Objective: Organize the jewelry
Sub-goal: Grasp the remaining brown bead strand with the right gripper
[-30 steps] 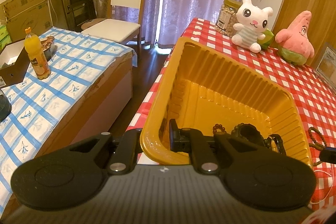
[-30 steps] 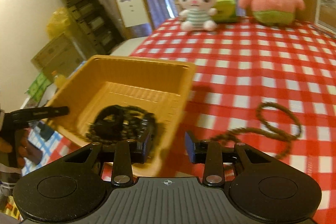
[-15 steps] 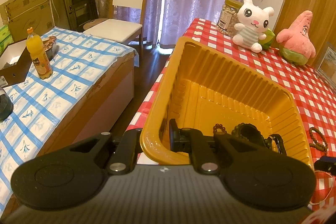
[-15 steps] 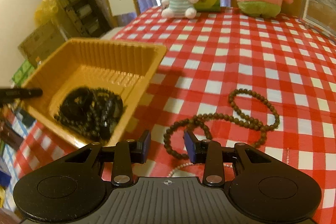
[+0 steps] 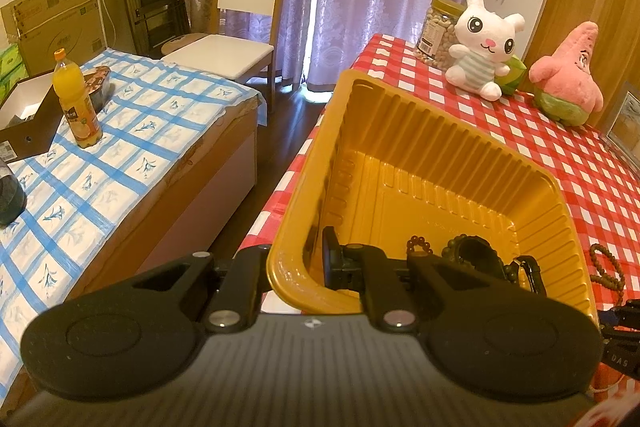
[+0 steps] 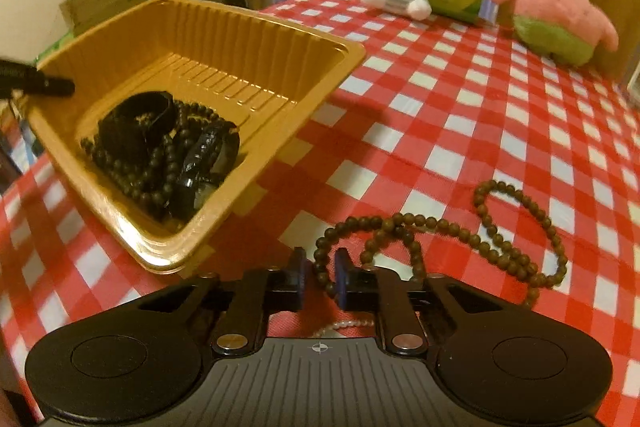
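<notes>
Brown bead necklace (image 6: 440,239) lies on the checked tablecloth (image 6: 480,99) beside the yellow tray (image 6: 240,23); one loop sits between the right gripper's (image 6: 320,267) parted jaws. Left gripper (image 5: 296,259) clamps the tray's near wall, apparently to steady it.

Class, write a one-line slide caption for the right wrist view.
Right gripper open, jaws straddling a brown bead necklace on the checked tablecloth, beside a yellow tray already holding dark bracelets.
</notes>
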A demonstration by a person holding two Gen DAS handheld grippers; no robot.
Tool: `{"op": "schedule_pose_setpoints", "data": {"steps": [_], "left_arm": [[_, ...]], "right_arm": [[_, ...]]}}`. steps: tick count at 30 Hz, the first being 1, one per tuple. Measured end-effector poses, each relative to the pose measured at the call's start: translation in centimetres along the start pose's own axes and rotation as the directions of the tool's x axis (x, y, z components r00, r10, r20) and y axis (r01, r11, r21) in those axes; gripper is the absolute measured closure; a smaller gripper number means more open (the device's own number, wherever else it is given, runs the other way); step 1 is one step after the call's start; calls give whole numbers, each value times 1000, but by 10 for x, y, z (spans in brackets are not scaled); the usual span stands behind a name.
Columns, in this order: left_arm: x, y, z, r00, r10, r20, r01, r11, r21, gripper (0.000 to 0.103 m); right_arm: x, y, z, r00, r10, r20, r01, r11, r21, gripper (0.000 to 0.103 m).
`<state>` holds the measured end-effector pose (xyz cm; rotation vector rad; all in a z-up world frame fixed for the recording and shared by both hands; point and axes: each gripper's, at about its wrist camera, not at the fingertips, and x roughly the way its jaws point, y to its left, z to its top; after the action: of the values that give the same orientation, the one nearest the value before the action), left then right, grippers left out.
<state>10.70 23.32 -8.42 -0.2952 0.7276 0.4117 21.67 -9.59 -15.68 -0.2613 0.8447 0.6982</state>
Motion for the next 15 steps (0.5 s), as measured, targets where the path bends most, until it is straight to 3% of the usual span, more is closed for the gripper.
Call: {"op": "schedule_pose_setpoints", "data": {"steps": [4,8,15], "left_arm": [[0,0,0,1000,-1,-4,1,1000,-3,93],[0,2,-1,1000,-1,-3,1,1000,-3,93],[0,1,-2,1000,-7,-1,7,1000,-1,93]], "right_arm": [[-2,0,-1,1000,-8,-1,8,1000,5,97],[-18,-15,0,998,40,38,-45,989,144,97],[-63,-47,8,984,83,159,-137,920,368,97]]}}
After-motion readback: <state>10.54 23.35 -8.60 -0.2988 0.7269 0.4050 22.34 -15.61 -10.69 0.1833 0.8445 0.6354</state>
